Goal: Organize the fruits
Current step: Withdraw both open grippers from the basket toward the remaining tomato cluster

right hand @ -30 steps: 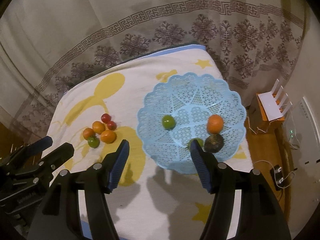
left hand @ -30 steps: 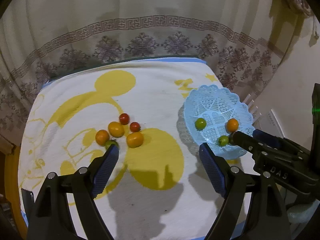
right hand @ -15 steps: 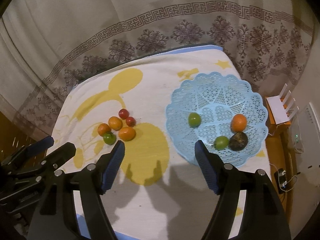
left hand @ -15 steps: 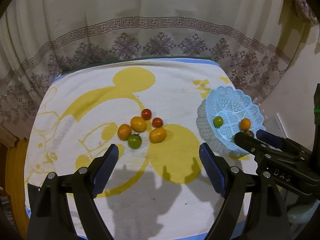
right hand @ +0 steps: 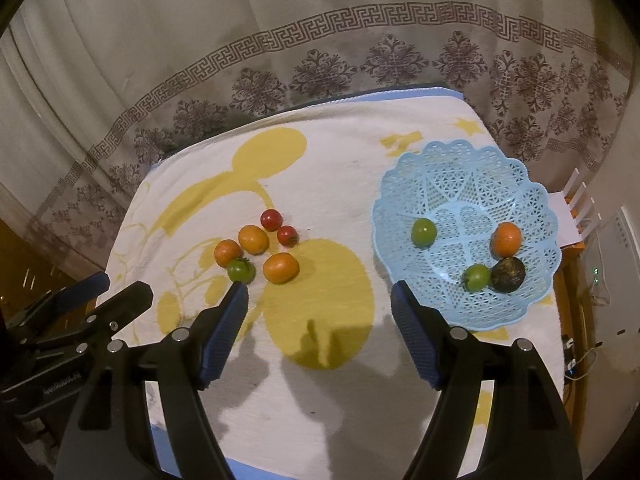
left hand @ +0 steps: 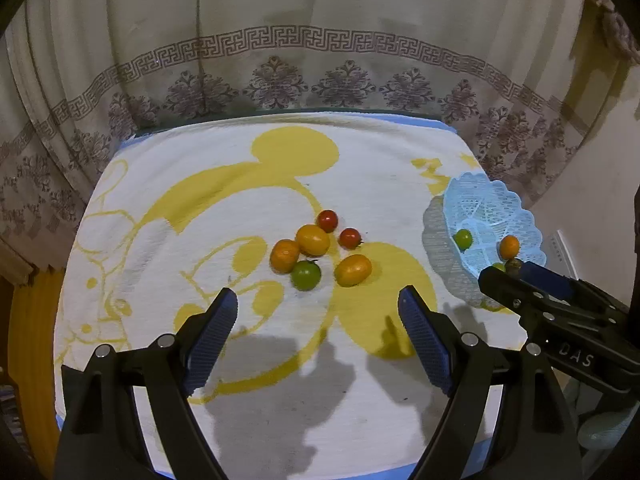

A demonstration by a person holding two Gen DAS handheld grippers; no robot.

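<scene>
Fruits: six loose in a cluster mid-table, on the yellow-print towel; four more in the blue basket at right. Left gripper hovers near side of the cluster, jaws wide, holding nothing. Right gripper hovers between cluster and basket, jaws wide, holding nothing.
</scene>
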